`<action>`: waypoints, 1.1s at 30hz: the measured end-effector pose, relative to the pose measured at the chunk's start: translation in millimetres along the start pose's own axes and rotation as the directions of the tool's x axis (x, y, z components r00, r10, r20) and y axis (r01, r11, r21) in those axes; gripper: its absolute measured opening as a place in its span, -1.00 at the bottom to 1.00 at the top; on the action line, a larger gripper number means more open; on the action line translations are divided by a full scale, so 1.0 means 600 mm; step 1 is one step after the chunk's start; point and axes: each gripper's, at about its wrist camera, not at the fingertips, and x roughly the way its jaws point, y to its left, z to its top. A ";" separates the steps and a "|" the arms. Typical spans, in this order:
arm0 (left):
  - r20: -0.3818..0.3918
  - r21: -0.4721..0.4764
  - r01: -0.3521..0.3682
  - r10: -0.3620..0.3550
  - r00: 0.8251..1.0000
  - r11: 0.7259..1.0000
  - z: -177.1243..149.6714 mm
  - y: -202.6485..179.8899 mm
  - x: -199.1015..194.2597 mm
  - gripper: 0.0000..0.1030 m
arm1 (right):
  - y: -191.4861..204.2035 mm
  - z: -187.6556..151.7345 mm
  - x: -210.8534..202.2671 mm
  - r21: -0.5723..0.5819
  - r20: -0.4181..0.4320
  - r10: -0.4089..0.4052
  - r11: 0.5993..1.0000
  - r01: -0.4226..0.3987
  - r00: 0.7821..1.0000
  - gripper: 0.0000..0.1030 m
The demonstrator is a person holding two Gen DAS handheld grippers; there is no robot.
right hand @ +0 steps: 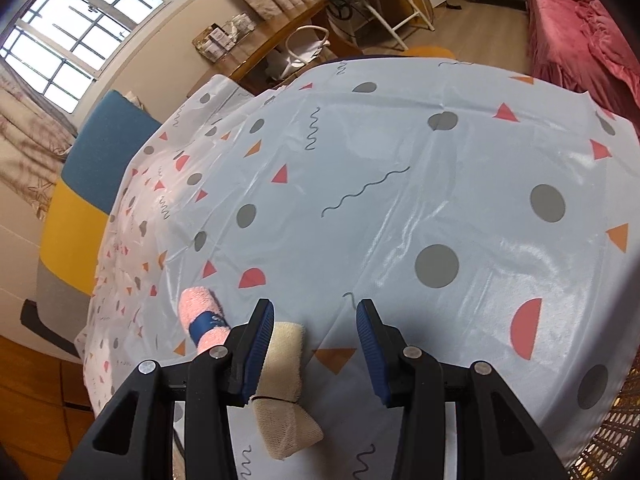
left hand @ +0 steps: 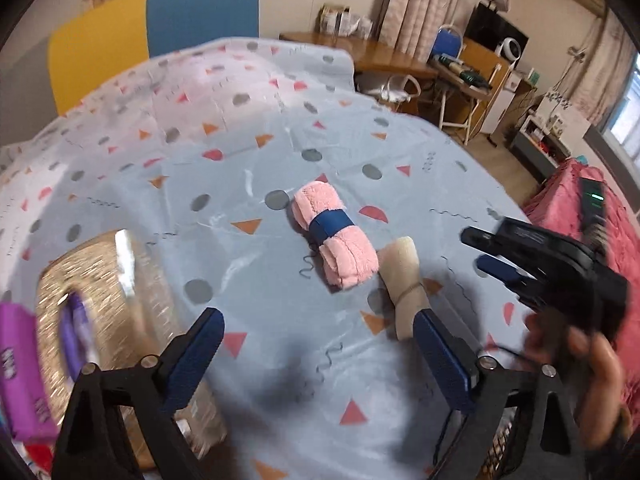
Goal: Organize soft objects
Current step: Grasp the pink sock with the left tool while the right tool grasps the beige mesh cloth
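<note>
A pink rolled towel (left hand: pixel 335 236) with a blue band lies on the patterned tablecloth (left hand: pixel 248 184); it also shows in the right wrist view (right hand: pixel 202 320). A beige rolled cloth (left hand: pixel 404 280) tied with a band lies just right of it, and shows in the right wrist view (right hand: pixel 282 380). My left gripper (left hand: pixel 316 344) is open and empty, above the cloth near the beige roll. My right gripper (right hand: pixel 316 320) is open and empty, with its left finger over the beige roll. It shows at the right of the left wrist view (left hand: pixel 480 252).
A gold woven basket (left hand: pixel 100 320) holding a purple item (left hand: pixel 20 360) stands at the left near me. Blue and yellow chair backs (left hand: pixel 160 20) stand behind the table. A pink bed (left hand: pixel 580 208) is at the right. A wicker rim (right hand: pixel 608 440) is at the lower right.
</note>
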 end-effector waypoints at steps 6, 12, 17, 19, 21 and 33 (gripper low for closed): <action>-0.048 -0.044 -0.007 0.005 0.999 0.999 0.045 0.000 0.083 0.71 | 0.011 -0.002 0.002 -0.020 -0.011 0.037 0.999 -0.037 0.999 -0.16; -0.106 -0.075 -0.008 0.000 0.994 0.997 0.084 -0.004 0.162 0.60 | 0.012 -0.002 0.001 -0.017 -0.017 0.065 0.998 -0.065 0.998 -0.16; -0.133 -0.108 -0.013 -0.001 0.991 0.994 0.102 -0.011 0.213 0.53 | 0.014 -0.002 0.004 -0.016 -0.031 0.080 0.997 -0.081 0.996 -0.15; -0.140 -0.122 -0.013 -0.004 0.990 0.992 0.106 -0.011 0.233 0.52 | 0.015 -0.002 0.006 -0.020 -0.037 0.082 0.996 -0.082 0.996 -0.15; -0.171 -0.138 -0.023 -0.001 0.985 0.990 0.103 -0.006 0.256 0.39 | 0.016 -0.004 0.007 -0.024 -0.042 0.080 0.996 -0.081 0.996 -0.15; -0.145 -0.099 -0.125 0.110 0.983 0.987 0.064 0.036 0.206 -0.22 | 0.032 -0.019 0.038 -0.099 -0.131 0.003 0.995 -0.016 0.991 -0.15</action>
